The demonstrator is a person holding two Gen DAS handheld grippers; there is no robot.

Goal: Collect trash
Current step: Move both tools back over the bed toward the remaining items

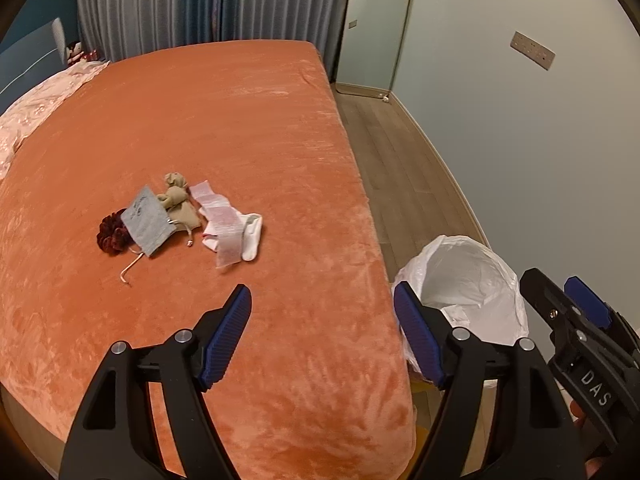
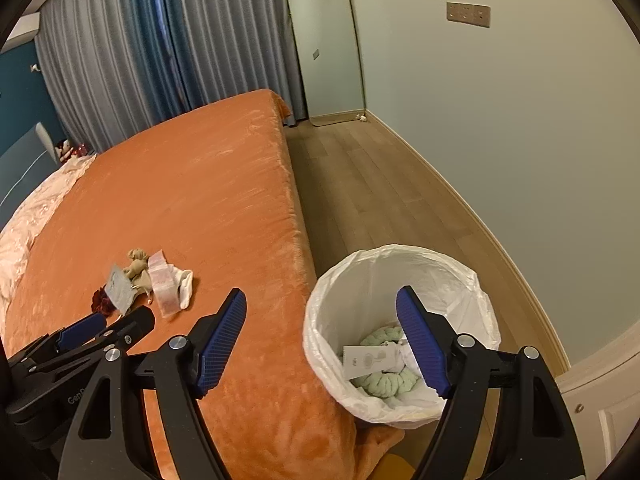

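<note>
A small pile lies on the orange bed (image 1: 200, 120): a dark red scrunchie (image 1: 110, 234), a grey pouch (image 1: 146, 226), a tan cloth bag (image 1: 180, 204), pink-white wrappers (image 1: 218, 216) and a white sock (image 1: 252, 236). The pile also shows in the right wrist view (image 2: 148, 284). A bin lined with a white bag (image 2: 400, 280) stands on the floor beside the bed; it holds a pale green braided item (image 2: 384, 380) and a white card (image 2: 366, 358). My left gripper (image 1: 324, 332) is open and empty over the bed's near corner. My right gripper (image 2: 322, 340) is open and empty above the bin's rim.
Wood floor (image 2: 360, 184) runs between the bed and the pale wall. A mirror (image 2: 324, 48) leans at the far end, beside grey-blue curtains (image 2: 160, 40). A pink quilt (image 1: 36, 104) lies at the bed's far left.
</note>
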